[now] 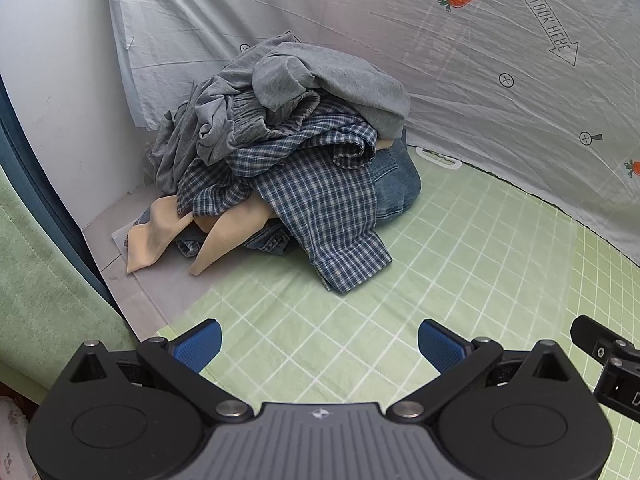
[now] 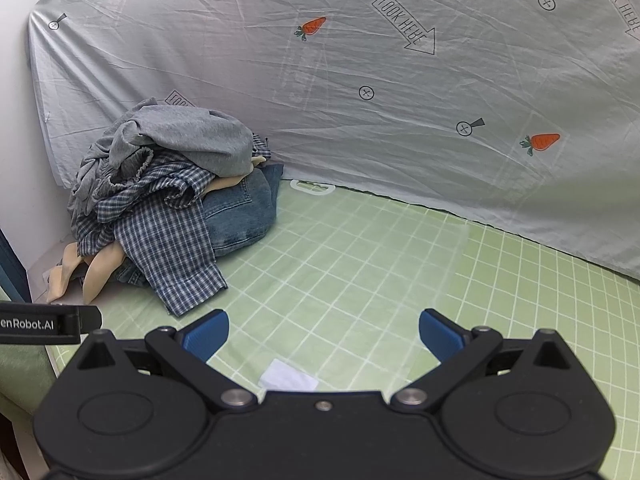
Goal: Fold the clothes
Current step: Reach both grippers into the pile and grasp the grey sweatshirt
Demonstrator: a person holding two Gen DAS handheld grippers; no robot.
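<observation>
Clothes [image 1: 280, 152] lie in one unsorted heap at the far left corner of the work surface, against the white wall [image 1: 52, 92] and the hanging sheet [image 1: 460, 92]. A grey garment [image 1: 320, 80] sits on top, a checked shirt [image 1: 324, 204] drapes down the front, jeans [image 1: 396, 188] lie beneath on the right, and a beige item [image 1: 148, 244] trails out at the left.

Left gripper [image 1: 319, 346]: fingers spread wide, empty, hovering over the green checked mat [image 1: 460, 280], well apart from the heap. Right gripper [image 2: 324, 334]: fingers likewise spread wide, empty, above the same mat, with a small white patch [image 2: 289, 378] on the mat just below it.

Progress: no folded garment is visible on the mat. Judged from this state, folding has not started; every item remains to be drawn out, flattened and folded.
</observation>
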